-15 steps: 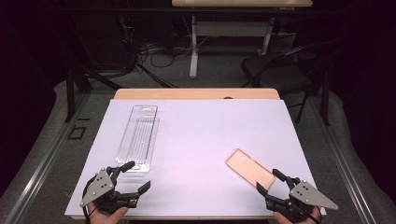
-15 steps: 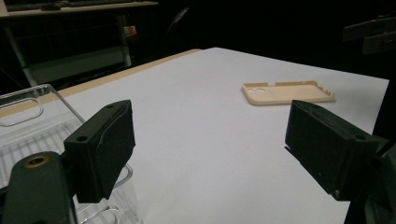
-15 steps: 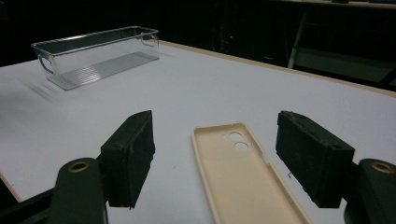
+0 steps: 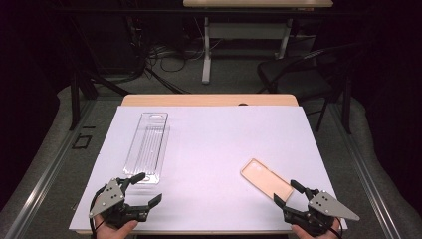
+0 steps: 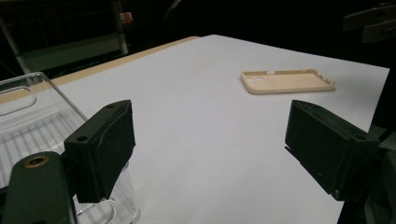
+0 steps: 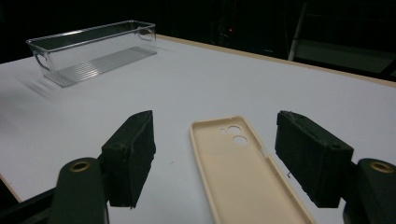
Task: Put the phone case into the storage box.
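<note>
Here the left gripper (image 4: 142, 188) and the right gripper (image 4: 286, 193) hover at the near edge of the worktop (image 4: 214, 144), both jaws wide apart and holding nothing. The phone case (image 4: 265, 179) lies flat just ahead of the right jaws, untouched. Farther off, the clear tray (image 4: 148, 147) stands beyond the left jaws.

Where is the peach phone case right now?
In the high view the flat peach plastic phone case lies on the white table sheet at the near right, just ahead of the open right tool.

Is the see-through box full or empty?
Empty. The clear box shows just its ridged bottom through the walls, and the phone case lies outside it on the white table.
</note>
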`<action>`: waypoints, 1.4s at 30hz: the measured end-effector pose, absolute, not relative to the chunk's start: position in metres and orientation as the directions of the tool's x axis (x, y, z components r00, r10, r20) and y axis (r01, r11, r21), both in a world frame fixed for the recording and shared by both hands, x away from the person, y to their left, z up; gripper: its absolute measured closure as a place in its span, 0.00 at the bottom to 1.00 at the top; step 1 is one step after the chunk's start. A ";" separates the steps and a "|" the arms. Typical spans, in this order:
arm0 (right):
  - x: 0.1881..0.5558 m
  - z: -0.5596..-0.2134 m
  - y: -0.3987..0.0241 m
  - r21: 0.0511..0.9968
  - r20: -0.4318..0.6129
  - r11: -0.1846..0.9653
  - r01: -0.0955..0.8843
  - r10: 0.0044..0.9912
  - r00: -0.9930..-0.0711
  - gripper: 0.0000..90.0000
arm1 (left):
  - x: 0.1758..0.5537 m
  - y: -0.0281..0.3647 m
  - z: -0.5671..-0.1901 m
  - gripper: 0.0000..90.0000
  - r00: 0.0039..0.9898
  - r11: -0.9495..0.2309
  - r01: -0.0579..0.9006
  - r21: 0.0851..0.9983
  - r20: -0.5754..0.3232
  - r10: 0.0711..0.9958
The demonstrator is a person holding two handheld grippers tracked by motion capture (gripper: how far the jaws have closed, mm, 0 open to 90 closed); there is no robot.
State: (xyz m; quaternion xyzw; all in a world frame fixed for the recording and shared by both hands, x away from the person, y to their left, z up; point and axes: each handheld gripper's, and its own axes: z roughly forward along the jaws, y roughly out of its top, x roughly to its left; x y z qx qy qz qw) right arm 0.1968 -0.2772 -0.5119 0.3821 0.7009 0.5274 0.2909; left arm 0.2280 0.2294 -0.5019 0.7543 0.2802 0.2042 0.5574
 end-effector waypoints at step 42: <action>0.264 -0.459 -0.260 0.750 0.032 0.330 0.573 0.847 -0.530 0.37 | 0.305 0.217 -0.440 0.18 0.687 -0.349 0.521 0.779 -0.141 0.712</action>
